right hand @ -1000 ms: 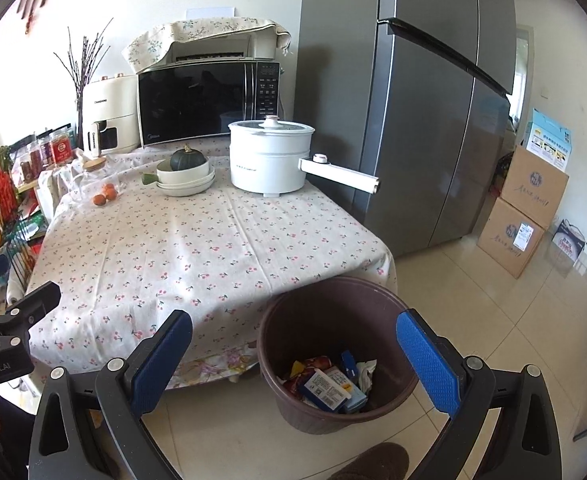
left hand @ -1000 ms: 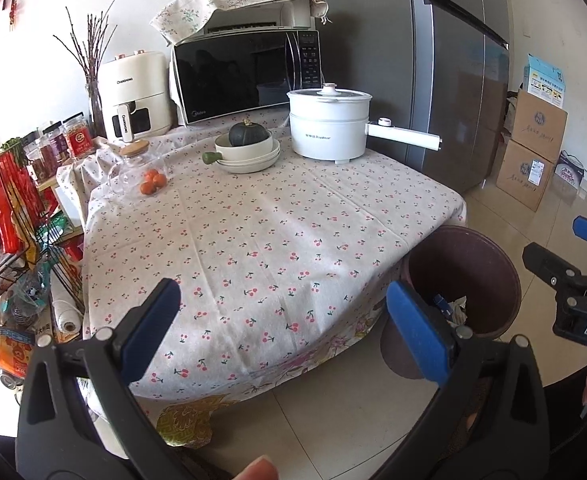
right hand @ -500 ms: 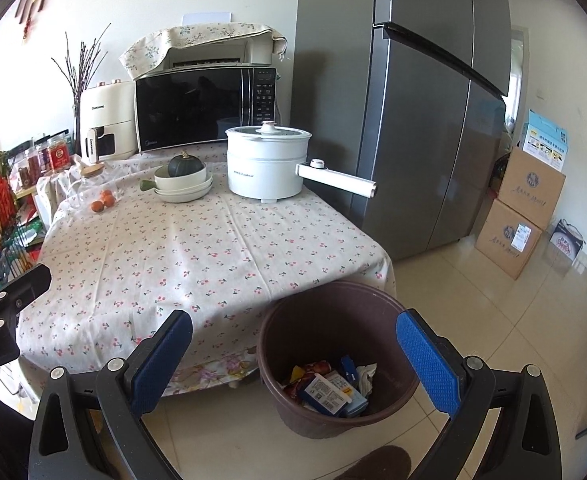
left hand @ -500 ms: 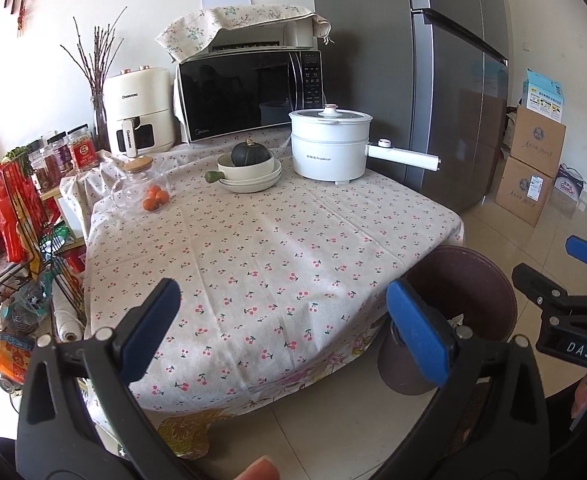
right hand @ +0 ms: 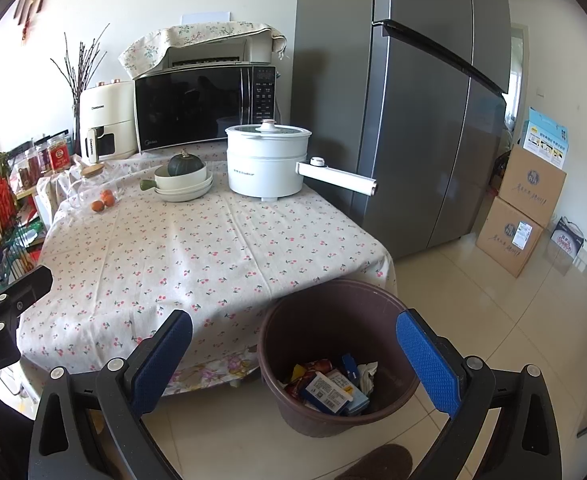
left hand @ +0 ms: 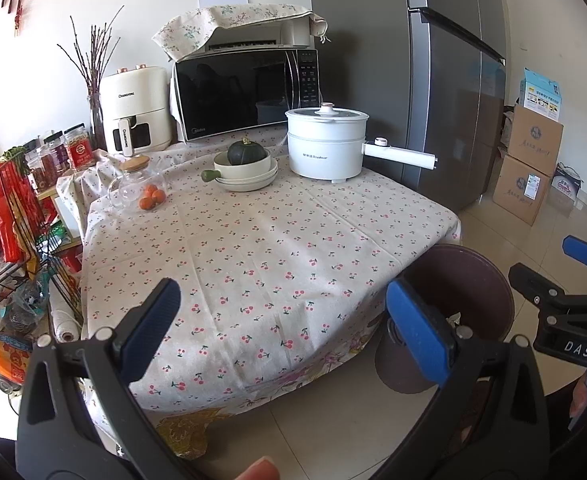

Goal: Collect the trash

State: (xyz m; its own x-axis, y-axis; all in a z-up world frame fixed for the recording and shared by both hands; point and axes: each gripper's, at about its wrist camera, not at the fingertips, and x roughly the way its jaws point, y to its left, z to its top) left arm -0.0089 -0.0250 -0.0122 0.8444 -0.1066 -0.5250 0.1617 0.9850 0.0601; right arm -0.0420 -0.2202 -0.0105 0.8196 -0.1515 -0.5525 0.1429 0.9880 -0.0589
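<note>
With both claws spread wide and empty, my right gripper hangs just above the brown bin of trash; left gripper faces the table, bin to its right.

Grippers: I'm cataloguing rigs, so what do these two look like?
Both the left gripper and the right gripper have black plastic frames with silver rivets and blue textured pads on the jaws. White lettering, "DAS", marks the right one's side.
</note>
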